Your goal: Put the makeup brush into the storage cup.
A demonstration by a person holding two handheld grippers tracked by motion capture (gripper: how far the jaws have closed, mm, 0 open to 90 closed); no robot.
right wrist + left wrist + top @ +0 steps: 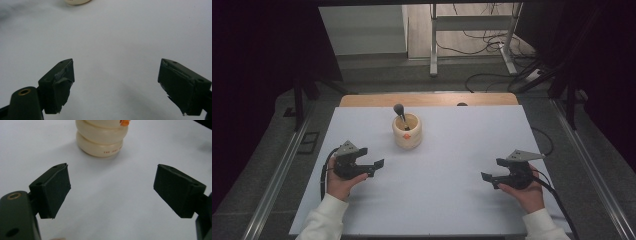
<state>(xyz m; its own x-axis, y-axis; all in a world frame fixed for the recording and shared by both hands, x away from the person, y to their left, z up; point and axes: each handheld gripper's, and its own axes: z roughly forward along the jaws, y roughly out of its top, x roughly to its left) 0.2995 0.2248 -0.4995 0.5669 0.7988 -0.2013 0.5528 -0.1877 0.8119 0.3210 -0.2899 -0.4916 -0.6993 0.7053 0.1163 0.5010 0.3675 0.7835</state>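
On the white table [437, 195], the cream ribbed pot [407, 132] stands centre-back, a dark-knobbed tool [401, 114] (perhaps a pestle) inside. Your left gripper [372, 166] and right gripper [492, 178], both spread and empty, flank it nearer you: nothing started; reach first.

In the left gripper view the cream ribbed cup [101, 138] is cut off by the top edge at 12 o'clock, its rim unseen; the red print low on its side is too small to read, and an orange bit [124, 122] at its top is clipped. In the right gripper view only the cup's base [75, 2] peeks in at 11 o'clock. From the high view, the dark-handled utensil [401, 114] has its lower end hidden inside the cup.
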